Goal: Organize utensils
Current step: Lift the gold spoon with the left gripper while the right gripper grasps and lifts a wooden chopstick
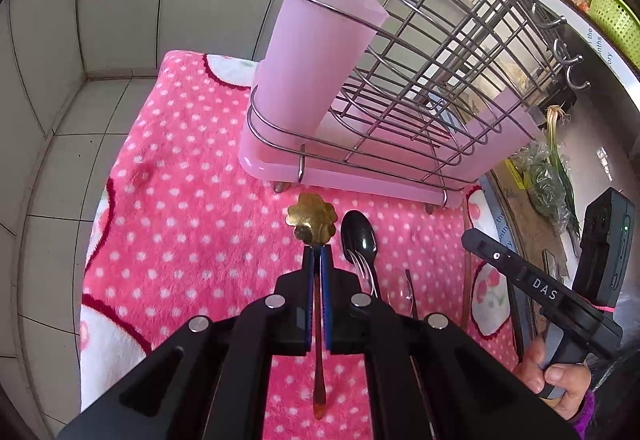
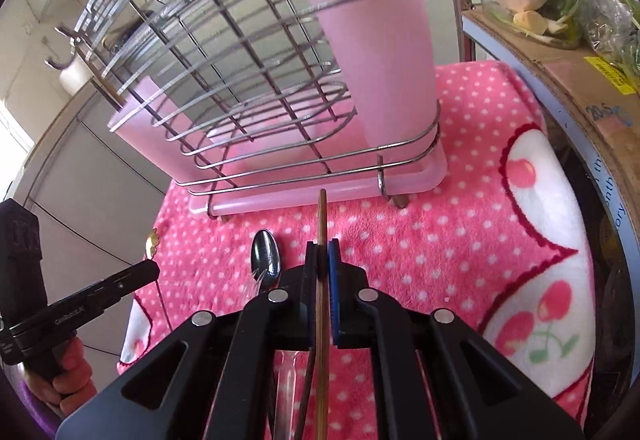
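Observation:
My left gripper (image 1: 317, 249) is shut on a gold spoon with a flower-shaped head (image 1: 311, 217), its handle running back between the jaws. My right gripper (image 2: 322, 245) is shut on a wooden chopstick (image 2: 321, 212) that points at the rack's base. A pink utensil cup (image 1: 316, 52) stands in the wire dish rack (image 1: 432, 52) and holds brown chopsticks; the cup also shows in the right wrist view (image 2: 380, 52). A black spoon (image 1: 359, 238) and a clear plastic fork (image 1: 366, 272) lie on the pink dotted towel (image 1: 192, 200).
The rack sits on a pink drip tray (image 1: 360, 176). Tiled wall (image 1: 100, 20) lies left. A cardboard box (image 2: 560, 80) with garlic and greens stands right of the towel. A green basket (image 1: 612, 16) is far right. The right gripper's body (image 1: 540, 288) shows in the left wrist view.

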`<state>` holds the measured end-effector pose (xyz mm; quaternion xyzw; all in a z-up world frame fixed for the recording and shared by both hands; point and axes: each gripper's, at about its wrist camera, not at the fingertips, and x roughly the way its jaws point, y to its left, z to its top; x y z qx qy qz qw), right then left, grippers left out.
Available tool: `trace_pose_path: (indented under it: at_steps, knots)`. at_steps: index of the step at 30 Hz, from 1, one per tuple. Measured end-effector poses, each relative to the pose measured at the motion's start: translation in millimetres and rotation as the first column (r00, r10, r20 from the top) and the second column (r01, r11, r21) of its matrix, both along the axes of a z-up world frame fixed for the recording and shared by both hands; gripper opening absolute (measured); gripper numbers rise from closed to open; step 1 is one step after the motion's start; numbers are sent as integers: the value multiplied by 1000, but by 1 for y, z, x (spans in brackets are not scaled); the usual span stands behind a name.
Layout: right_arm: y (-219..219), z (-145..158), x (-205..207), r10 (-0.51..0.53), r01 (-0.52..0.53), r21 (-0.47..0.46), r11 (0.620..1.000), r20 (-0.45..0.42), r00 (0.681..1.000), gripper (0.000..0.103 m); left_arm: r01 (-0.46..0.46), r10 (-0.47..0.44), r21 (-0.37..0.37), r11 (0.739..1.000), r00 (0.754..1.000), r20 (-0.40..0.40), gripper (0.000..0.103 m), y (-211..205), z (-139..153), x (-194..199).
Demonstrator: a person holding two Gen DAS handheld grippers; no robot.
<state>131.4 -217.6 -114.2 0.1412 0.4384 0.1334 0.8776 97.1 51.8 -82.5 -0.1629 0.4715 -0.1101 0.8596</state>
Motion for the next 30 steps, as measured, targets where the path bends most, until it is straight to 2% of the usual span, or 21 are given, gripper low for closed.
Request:
trace_pose_path:
  at_steps: [9, 14, 24, 30]
  knots:
    - [-10, 28, -31, -18, 15, 23, 1000, 120, 993, 6, -12, 14, -25, 1000, 997, 77, 3, -6, 14, -17]
    - [-19, 43, -46, -38, 33, 32, 999, 197, 980, 6, -18, 17, 0, 1000, 986, 165, 3, -5, 31, -29]
    - [-37, 69, -64, -83, 64, 72, 995, 299, 951, 6, -46, 47, -9, 999, 968, 247, 3, 2, 56, -40]
    - [-40, 90, -63, -84, 66, 64, 996, 342, 936, 6, -59, 58, -6, 998, 952, 300, 3, 5, 78, -41]
